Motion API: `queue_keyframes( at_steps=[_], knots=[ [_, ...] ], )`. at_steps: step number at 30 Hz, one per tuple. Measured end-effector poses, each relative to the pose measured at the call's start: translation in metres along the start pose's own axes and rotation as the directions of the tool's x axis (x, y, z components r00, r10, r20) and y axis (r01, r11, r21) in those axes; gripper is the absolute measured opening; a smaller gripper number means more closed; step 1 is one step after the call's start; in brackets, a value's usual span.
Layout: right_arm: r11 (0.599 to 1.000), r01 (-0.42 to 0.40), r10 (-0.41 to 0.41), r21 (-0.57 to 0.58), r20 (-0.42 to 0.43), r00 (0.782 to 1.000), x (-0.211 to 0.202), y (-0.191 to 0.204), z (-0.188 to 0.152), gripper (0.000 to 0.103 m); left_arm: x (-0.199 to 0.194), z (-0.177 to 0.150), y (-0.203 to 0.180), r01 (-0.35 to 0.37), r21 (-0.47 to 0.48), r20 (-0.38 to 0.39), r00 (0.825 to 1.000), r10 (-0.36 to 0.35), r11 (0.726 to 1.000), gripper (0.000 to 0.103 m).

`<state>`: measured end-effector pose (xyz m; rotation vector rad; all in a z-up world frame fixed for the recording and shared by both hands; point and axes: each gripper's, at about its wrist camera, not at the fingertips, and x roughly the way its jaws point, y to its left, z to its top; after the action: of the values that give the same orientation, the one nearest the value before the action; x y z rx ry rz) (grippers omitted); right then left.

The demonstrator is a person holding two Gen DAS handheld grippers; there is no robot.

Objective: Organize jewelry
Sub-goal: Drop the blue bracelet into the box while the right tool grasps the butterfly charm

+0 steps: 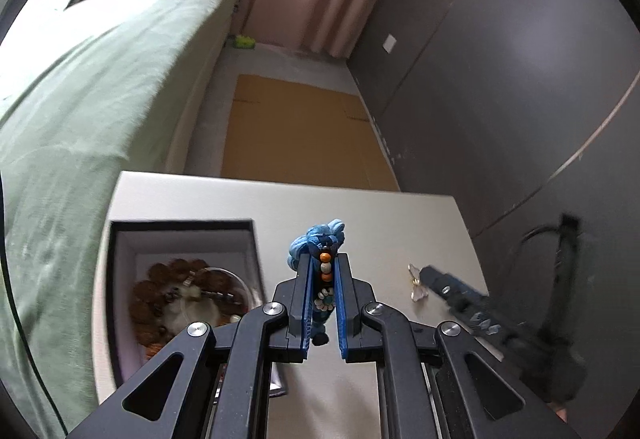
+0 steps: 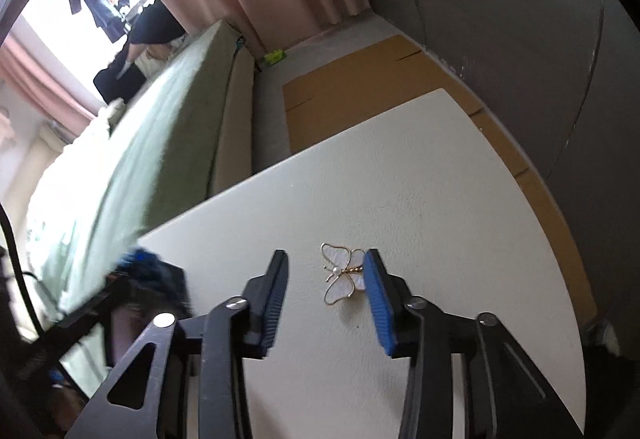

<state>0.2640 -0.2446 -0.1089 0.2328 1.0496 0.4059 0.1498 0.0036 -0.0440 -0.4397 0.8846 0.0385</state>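
My left gripper (image 1: 324, 258) is shut on a blue cord ornament (image 1: 320, 239) strung with orange, white and turquoise beads, held above the white table (image 1: 360, 207). Left of it stands an open dark-rimmed box (image 1: 180, 225) with brown bead bracelets (image 1: 160, 287) inside. A gold-edged white butterfly brooch (image 2: 340, 273) lies on the table (image 2: 440, 199) between the fingers of my right gripper (image 2: 325, 257). Its right pad (image 2: 378, 295) is at the brooch's wing, while the left pad (image 2: 276, 295) stands apart from it. The left wrist view shows the brooch (image 1: 418, 285) with the blurred right gripper (image 1: 452, 289) beside it.
A bed with a green cover (image 1: 80, 99) runs along the left of the table. Flat cardboard (image 1: 300, 135) lies on the floor beyond the table's far edge. A grey wall (image 1: 500, 79) closes the right side, and a black cable (image 1: 560, 259) hangs there.
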Motion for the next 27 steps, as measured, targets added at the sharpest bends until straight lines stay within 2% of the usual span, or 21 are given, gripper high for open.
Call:
queue_keyframes(
  at_steps=[7,9,10,11,13,19,23,26,27],
  knots=[
    [0.989,0.122,-0.122,-0.089,0.013,0.992,0.019,0.016,-0.006,0.034,-0.027,0.009,0.017,-0.012,-0.038,0.078,0.997,0.015,0.999,0.010],
    [0.976,0.174,-0.173,-0.131,0.019,0.985,0.019,0.022,-0.006,0.029,-0.033,0.009,0.021,-0.013,-0.047,0.089,0.996,0.017,0.999,0.010],
    [0.966,0.204,-0.203,-0.159,0.023,0.979,0.019,0.026,-0.005,0.018,-0.037,0.008,0.023,-0.013,-0.049,0.095,0.995,0.018,0.999,0.010],
    [0.959,0.219,-0.220,-0.180,0.016,0.975,0.019,0.027,-0.005,0.017,-0.042,0.007,0.025,-0.012,-0.051,0.103,0.995,0.017,0.999,0.010],
    [0.962,0.203,-0.206,-0.183,0.000,0.978,0.017,0.028,-0.004,0.013,-0.052,0.006,0.030,-0.009,-0.059,0.121,0.992,0.016,0.998,0.010],
    [0.982,0.125,-0.131,-0.142,-0.033,0.991,0.005,0.025,-0.003,0.012,-0.068,-0.006,0.049,-0.014,-0.093,0.140,0.990,0.027,0.996,0.010],
    [0.989,0.074,-0.078,-0.125,-0.030,0.996,-0.008,0.027,-0.003,0.012,-0.060,-0.005,0.058,-0.012,-0.119,0.105,0.994,0.024,0.993,0.010],
    [0.993,0.034,-0.035,-0.111,-0.007,0.999,-0.020,0.030,-0.004,0.012,-0.048,-0.004,0.062,-0.013,-0.125,0.048,0.999,0.019,0.992,0.010],
    [0.994,0.018,-0.017,-0.104,0.003,1.000,-0.024,0.032,-0.004,0.012,-0.044,-0.003,0.064,-0.032,-0.126,0.026,0.999,0.035,0.992,0.016]
  ],
)
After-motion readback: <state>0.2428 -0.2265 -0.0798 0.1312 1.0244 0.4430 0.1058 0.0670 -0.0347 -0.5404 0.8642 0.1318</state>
